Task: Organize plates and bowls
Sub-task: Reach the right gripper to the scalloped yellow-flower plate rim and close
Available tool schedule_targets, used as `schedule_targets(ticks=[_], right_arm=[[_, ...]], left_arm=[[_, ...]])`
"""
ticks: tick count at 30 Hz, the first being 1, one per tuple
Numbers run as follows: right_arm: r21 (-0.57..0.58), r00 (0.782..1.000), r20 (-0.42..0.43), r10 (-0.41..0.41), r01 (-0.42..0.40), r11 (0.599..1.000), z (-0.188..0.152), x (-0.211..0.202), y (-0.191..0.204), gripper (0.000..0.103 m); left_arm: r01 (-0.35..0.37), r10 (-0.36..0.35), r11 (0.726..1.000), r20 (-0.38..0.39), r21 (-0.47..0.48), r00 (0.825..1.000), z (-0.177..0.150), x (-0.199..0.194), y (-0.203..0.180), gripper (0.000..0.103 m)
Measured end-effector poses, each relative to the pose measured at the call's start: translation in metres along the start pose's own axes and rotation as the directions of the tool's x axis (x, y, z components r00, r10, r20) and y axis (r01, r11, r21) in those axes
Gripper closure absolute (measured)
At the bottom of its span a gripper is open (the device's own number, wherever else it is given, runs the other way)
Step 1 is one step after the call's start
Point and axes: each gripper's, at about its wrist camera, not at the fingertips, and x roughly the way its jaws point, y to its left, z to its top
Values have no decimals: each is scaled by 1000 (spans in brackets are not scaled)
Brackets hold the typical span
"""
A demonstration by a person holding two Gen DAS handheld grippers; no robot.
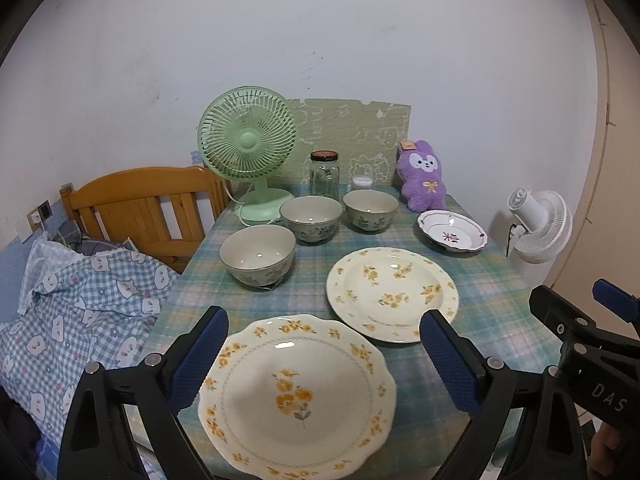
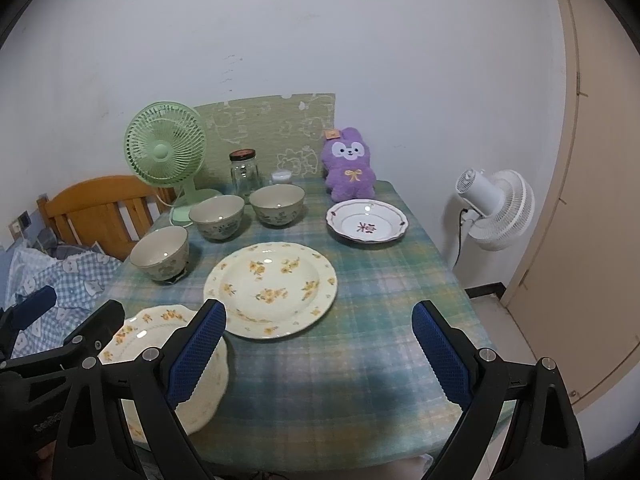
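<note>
A scalloped yellow-flower plate (image 1: 296, 396) lies at the table's near edge, below my open, empty left gripper (image 1: 324, 356); it also shows in the right wrist view (image 2: 160, 344). A round yellow-flower plate (image 1: 392, 294) (image 2: 270, 288) lies behind it. A small white plate with a red motif (image 1: 452, 232) (image 2: 366, 222) sits at the far right. Three grey-green bowls (image 1: 258, 254) (image 1: 311, 218) (image 1: 371, 210) stand apart on the left and back. My right gripper (image 2: 320, 348) is open and empty over bare tablecloth, right of the scalloped plate.
A green desk fan (image 1: 248, 148), a glass jar (image 1: 325, 174), a small white cup (image 1: 362, 183) and a purple plush rabbit (image 1: 424, 174) line the back of the table (image 2: 360, 360). A wooden headboard (image 1: 136, 204) and bedding lie left. A white fan (image 2: 492, 204) stands right.
</note>
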Motion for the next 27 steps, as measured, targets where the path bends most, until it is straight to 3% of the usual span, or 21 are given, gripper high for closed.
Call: schedule_targets(ticks=[8, 15, 27], right_arm=[[1, 999, -47, -4, 4, 1000, 13, 18, 35, 7], [14, 992, -130, -4, 6, 1000, 3, 50, 65, 12], [23, 955, -298, -11, 19, 1000, -44, 114, 98, 20]], left_arm=[[12, -12, 1000, -46, 8, 999, 12, 22, 28, 12], [7, -3, 999, -124, 31, 992, 3, 52, 53, 14], [8, 7, 999, -301, 48, 954, -41, 111, 79, 18]])
